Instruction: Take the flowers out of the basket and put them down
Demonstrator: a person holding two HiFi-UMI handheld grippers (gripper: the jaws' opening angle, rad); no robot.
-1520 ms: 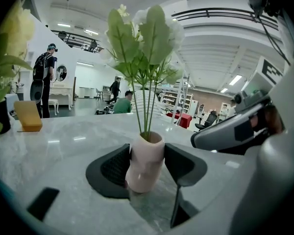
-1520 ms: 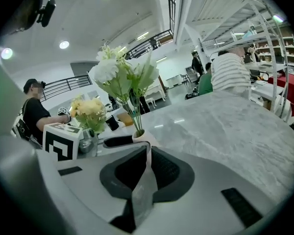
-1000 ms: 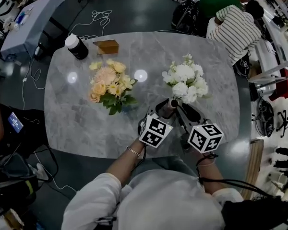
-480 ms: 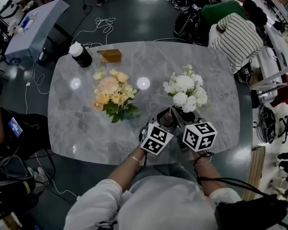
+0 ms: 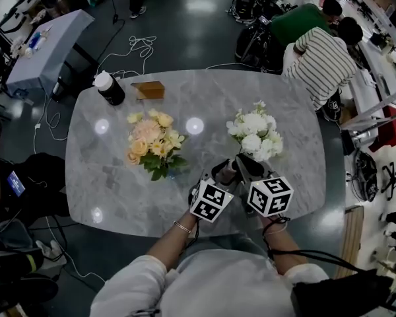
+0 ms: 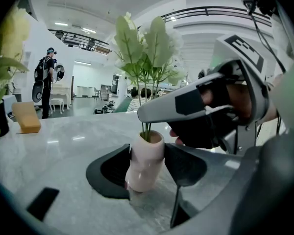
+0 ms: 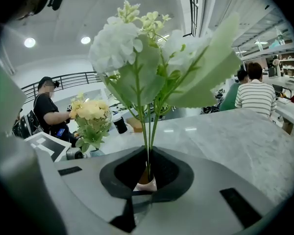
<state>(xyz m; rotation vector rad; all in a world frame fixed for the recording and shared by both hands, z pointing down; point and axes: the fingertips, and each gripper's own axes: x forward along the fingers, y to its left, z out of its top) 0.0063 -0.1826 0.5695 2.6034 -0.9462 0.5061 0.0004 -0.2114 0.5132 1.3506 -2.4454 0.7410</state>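
white flowers [image 5: 254, 132] — right gripper [image 7: 146, 177] jaws just closed on the stems, left gripper [image 6: 147, 173] jaws clamp the vase [image 6: 146, 153], both tilted down.

White top [image 5: 204, 282], thin bracelet [image 5: 183, 227] behind the grey left hand-held gripper [image 5: 226, 170] and its black-and-white marker cube [image 5: 211, 201], black cable [image 5: 303, 253] at other wrist.

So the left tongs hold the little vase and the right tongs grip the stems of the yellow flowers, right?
Only the colour is wrong. The right gripper view shows the right tongs, whose jaws have just been closing, gripping the stems of the white flowers. The yellow flowers stand apart on the table. The left tongs do hold the little vase.
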